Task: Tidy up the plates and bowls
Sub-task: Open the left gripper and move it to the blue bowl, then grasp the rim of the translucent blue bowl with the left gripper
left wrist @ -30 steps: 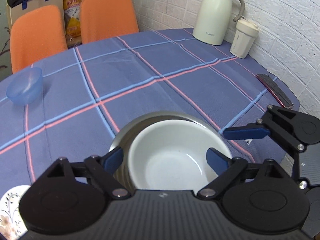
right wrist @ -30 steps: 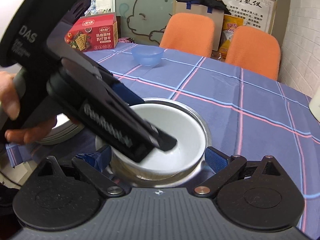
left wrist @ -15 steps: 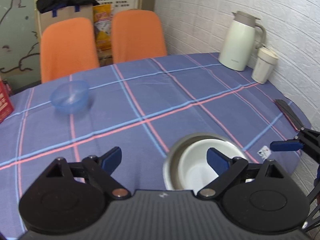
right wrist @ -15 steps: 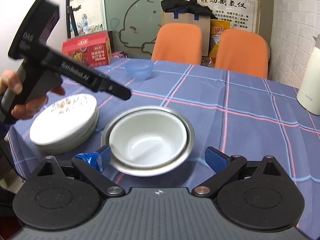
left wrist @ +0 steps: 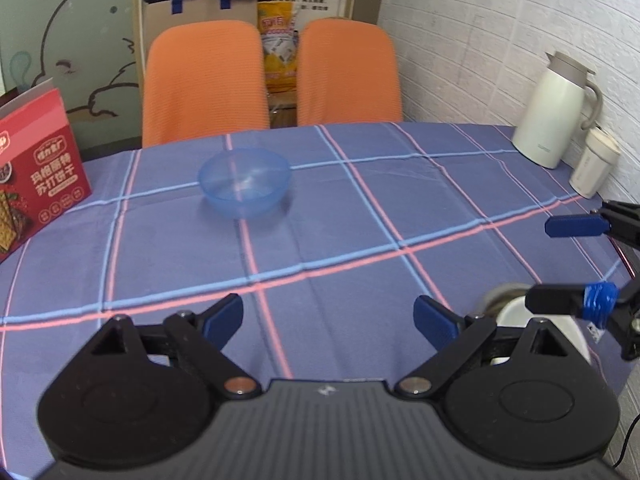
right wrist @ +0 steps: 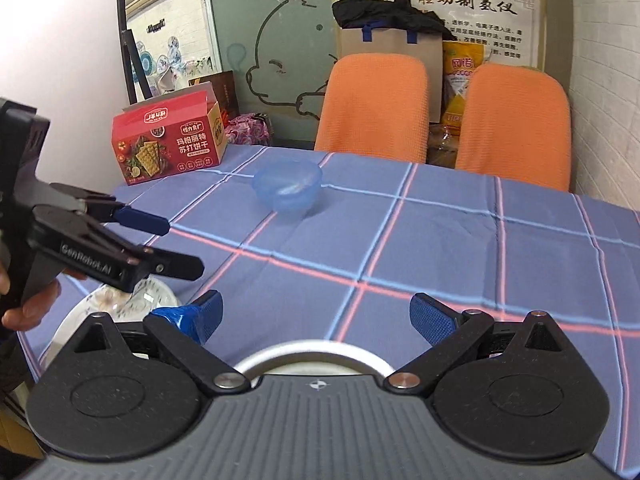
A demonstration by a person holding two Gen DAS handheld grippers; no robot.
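Note:
A translucent blue bowl (left wrist: pixel 244 182) stands alone on the far part of the checked tablecloth, also seen from the right wrist as the blue bowl (right wrist: pixel 287 189). My left gripper (left wrist: pixel 328 320) is open and empty, raised over the cloth and facing that bowl. My right gripper (right wrist: pixel 314 318) is open and empty too. Just under it shows the rim of the metal bowl (right wrist: pixel 316 354) with a white bowl inside; the same white bowl (left wrist: pixel 516 312) peeks out at lower right in the left wrist view. A stack of patterned plates (right wrist: pixel 132 304) lies at the left, partly hidden.
A red cracker box (right wrist: pixel 168 144) stands at the table's far left. A white thermos jug (left wrist: pixel 556 112) and a cream cup (left wrist: pixel 592 168) sit by the brick wall. Two orange chairs (left wrist: pixel 204 84) stand behind the table. A hand (right wrist: pixel 28 308) holds the left gripper.
Both grippers have risen and tilted up from the nested bowls. The left gripper swung leftward, so the blue bowl is now centred ahead and the nested bowls sit at its lower right.

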